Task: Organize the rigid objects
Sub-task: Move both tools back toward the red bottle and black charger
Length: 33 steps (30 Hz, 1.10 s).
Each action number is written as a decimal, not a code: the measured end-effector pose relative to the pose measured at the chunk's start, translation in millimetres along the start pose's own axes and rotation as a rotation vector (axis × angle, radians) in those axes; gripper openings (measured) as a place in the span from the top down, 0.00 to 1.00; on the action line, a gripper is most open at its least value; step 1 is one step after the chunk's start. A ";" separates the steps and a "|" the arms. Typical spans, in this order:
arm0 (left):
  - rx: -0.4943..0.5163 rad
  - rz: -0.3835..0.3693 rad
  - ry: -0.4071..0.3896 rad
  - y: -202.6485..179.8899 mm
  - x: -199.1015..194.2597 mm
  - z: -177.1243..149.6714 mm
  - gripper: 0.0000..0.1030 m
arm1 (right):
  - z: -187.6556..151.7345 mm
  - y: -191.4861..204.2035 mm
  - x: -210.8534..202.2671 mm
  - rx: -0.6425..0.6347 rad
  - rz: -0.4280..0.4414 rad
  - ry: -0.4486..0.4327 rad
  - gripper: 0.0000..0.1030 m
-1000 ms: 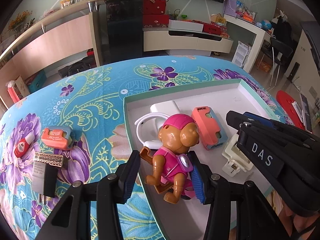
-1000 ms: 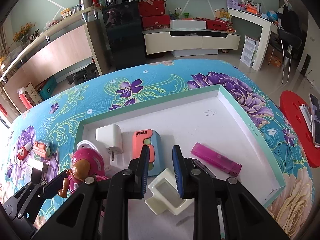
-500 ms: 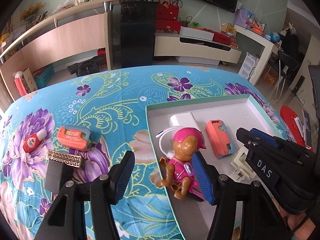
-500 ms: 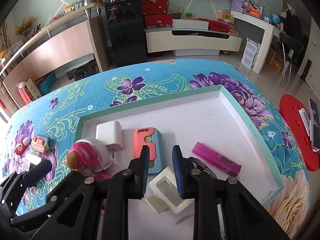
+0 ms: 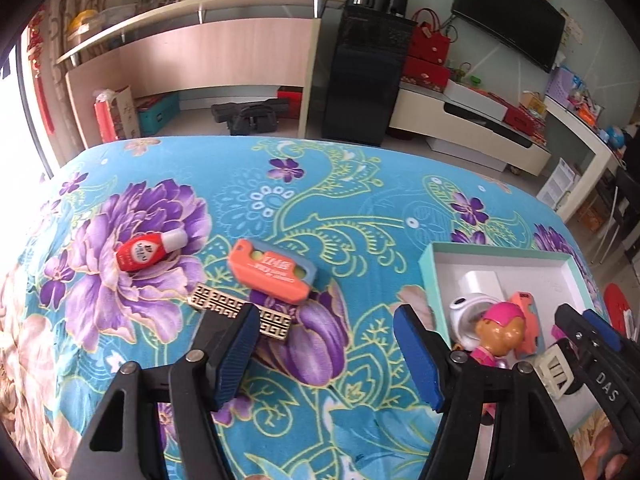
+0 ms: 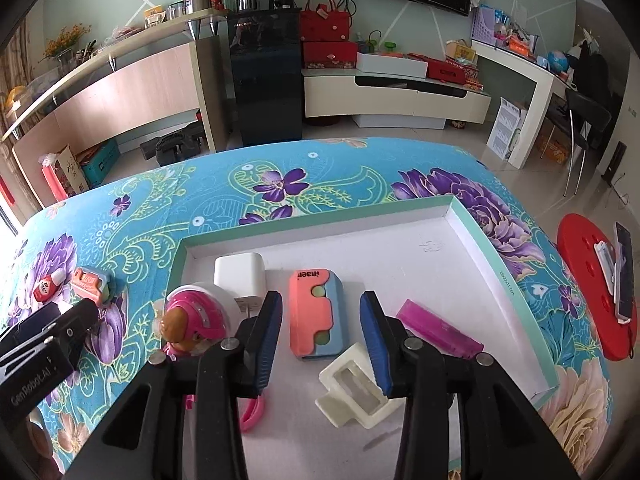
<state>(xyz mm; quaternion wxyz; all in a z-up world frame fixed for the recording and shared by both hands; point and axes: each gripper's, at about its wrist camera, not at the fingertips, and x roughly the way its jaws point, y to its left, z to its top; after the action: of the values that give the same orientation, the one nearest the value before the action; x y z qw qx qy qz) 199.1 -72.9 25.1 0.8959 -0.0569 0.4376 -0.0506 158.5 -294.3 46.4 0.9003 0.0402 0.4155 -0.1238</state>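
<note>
Left fingers: left gripper opening, nothing between its fingers, over the floral blue table.
Right fingers: right gripper opening; cream plastic clip lies free beneath, inside the shallow white tray with teal rim.
Next target: probably the black box with gold-patterned band, just ahead of the left fingers.
Advice: straddle it squarely, then close.
In the way: orange-and-blue box cutter touching it; red-and-white correction-fluid bottle nearby.
</note>
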 end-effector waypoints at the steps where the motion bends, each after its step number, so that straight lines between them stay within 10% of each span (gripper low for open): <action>1: -0.018 0.017 -0.005 6.8 0.0 0.8 0.20 | 0.6 2.0 -1.8 -0.002 0.009 -0.007 0.50; 22: -0.256 0.209 -0.060 100.3 -8.8 2.9 0.00 | -6.2 101.4 -9.5 -0.170 0.210 -0.030 0.46; 25: -0.277 0.226 -0.062 110.4 -8.5 1.3 0.00 | -10.2 115.9 -6.5 -0.200 0.226 -0.027 0.27; 33: -0.325 0.249 -0.062 133.6 -9.2 -2.9 0.00 | -19.1 145.2 1.0 -0.254 0.251 -0.012 0.20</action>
<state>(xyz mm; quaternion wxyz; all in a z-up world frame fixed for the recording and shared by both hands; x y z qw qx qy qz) 196.7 60.3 11.0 0.8873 -0.1476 0.4160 0.1338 182.3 -150.9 28.8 0.9089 -0.0233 0.4141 0.0427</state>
